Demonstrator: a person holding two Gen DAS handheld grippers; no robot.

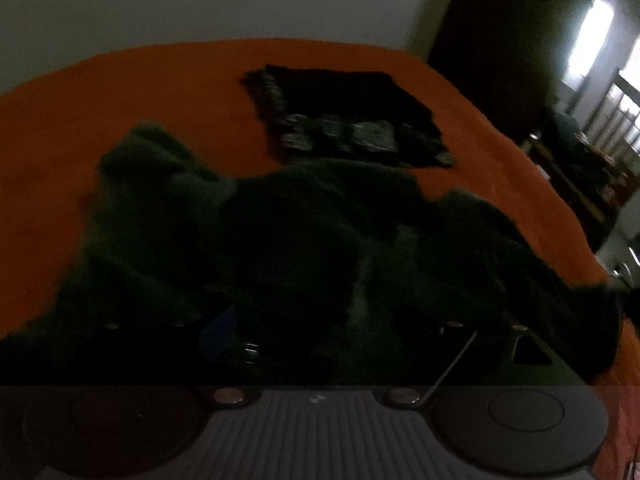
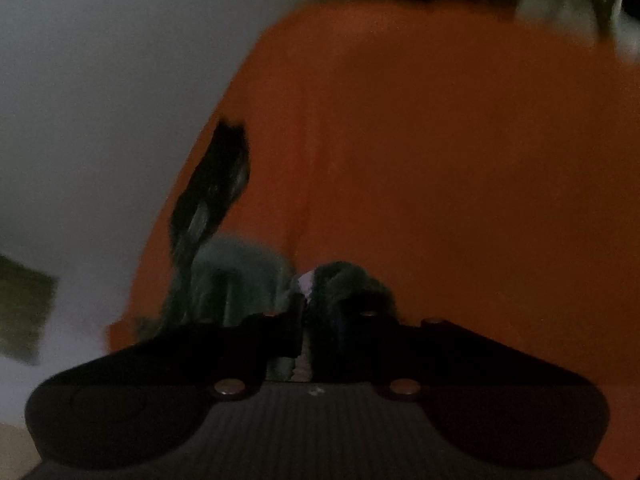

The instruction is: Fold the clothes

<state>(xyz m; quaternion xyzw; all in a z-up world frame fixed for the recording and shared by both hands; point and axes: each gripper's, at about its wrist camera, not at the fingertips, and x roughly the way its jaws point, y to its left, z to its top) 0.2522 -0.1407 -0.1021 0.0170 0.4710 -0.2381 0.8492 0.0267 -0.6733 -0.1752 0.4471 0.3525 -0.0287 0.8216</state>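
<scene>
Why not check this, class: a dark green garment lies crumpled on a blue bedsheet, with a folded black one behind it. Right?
Not quite. The bedsheet is orange, not blue, as the left wrist view shows. The dark green garment does lie crumpled on it, with the folded black garment behind.

An orange bed sheet (image 1: 120, 92) lies under a dark green fleecy garment (image 1: 248, 240). Behind it, the folded cloth (image 1: 344, 116) is black with grey patterned bands. The wall (image 1: 200, 0) is off-white.

Orange bedcover (image 1: 160, 92) beneath a white wall (image 1: 200, 0).
</scene>
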